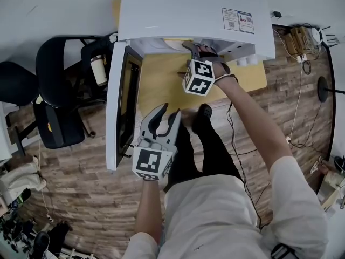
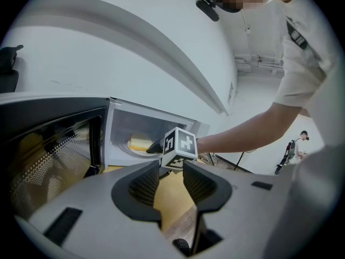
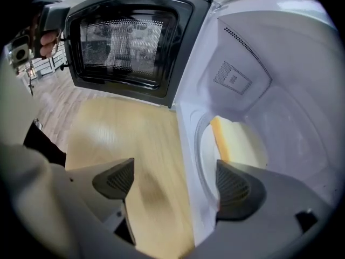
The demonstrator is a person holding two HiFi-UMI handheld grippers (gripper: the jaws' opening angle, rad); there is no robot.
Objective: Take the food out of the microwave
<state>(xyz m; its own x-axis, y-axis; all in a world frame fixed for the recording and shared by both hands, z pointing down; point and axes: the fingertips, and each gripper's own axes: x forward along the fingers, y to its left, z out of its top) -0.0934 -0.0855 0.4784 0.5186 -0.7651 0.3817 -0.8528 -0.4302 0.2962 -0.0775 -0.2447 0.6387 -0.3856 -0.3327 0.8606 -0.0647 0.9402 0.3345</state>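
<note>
The white microwave [image 1: 199,9] stands on a yellow table [image 1: 161,80] with its door [image 1: 121,101] swung open to the left. Inside, a pale yellow slab of food [image 3: 237,142] lies on a white round plate [image 3: 207,155]; the food [image 2: 139,142] also shows in the left gripper view. My right gripper [image 1: 195,48] is at the cavity mouth, open: one jaw is over the table, the other just inside, beside the plate's rim, with nothing held [image 3: 175,182]. My left gripper [image 1: 166,117] hangs open and empty in front of the table, aimed at the microwave [image 2: 171,179].
The open door [image 3: 129,42] with its mesh window stands left of the cavity. Black office chairs [image 1: 59,90] and a cup [image 1: 98,70] are at the left on the wood floor. Cables and a power strip [image 1: 299,39] lie at the right.
</note>
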